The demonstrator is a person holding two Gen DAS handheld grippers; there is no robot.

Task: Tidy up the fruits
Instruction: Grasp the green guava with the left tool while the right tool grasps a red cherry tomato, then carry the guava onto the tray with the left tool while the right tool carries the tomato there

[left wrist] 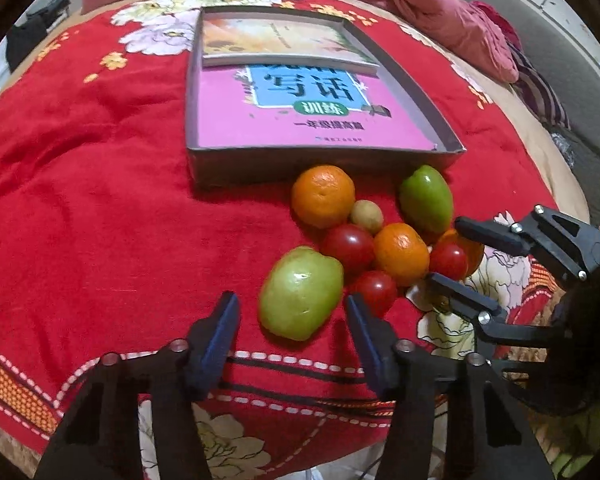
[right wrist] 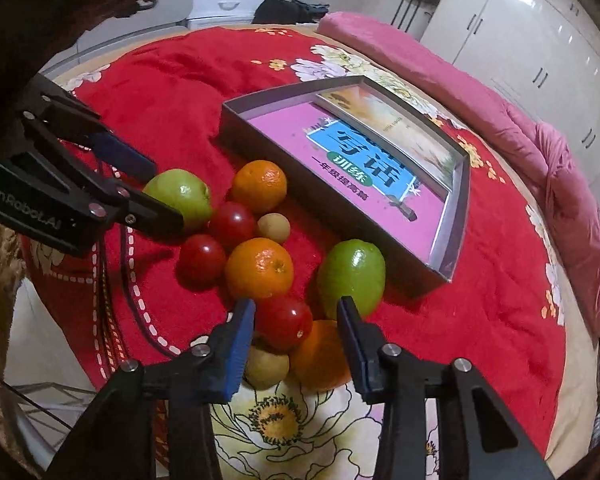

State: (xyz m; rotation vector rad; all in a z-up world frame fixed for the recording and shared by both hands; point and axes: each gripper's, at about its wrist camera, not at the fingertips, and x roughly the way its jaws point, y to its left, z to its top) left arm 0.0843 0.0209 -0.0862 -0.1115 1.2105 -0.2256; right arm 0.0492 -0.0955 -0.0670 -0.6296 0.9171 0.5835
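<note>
A pile of fruit lies on a red flowered blanket in front of a shallow grey box (left wrist: pixel 324 166) that holds books. My left gripper (left wrist: pixel 292 306) is open around a large green fruit (left wrist: pixel 300 298), fingers on either side, not closed on it. In the right wrist view it (right wrist: pixel 168 196) flanks the same fruit (right wrist: pixel 182 196). My right gripper (right wrist: pixel 296 312) is open around a red tomato (right wrist: pixel 284 322), with an orange (right wrist: pixel 320 354) and a small yellowish fruit (right wrist: pixel 266 366) under it. From the left it (left wrist: pixel 444 254) straddles that tomato (left wrist: pixel 448 260). Two oranges (left wrist: pixel 323 195) (left wrist: pixel 400 254), other tomatoes (left wrist: pixel 348 246) and a second green fruit (left wrist: pixel 426 198) lie between.
The box (right wrist: pixel 454 220) holds a pink book (left wrist: pixel 300 116) and a paler book (left wrist: pixel 276 42) on top. A pink quilt (left wrist: pixel 440 4) is bunched beyond the box. The blanket's edge drops off near both grippers. White wardrobes (right wrist: pixel 540 40) and drawers stand behind.
</note>
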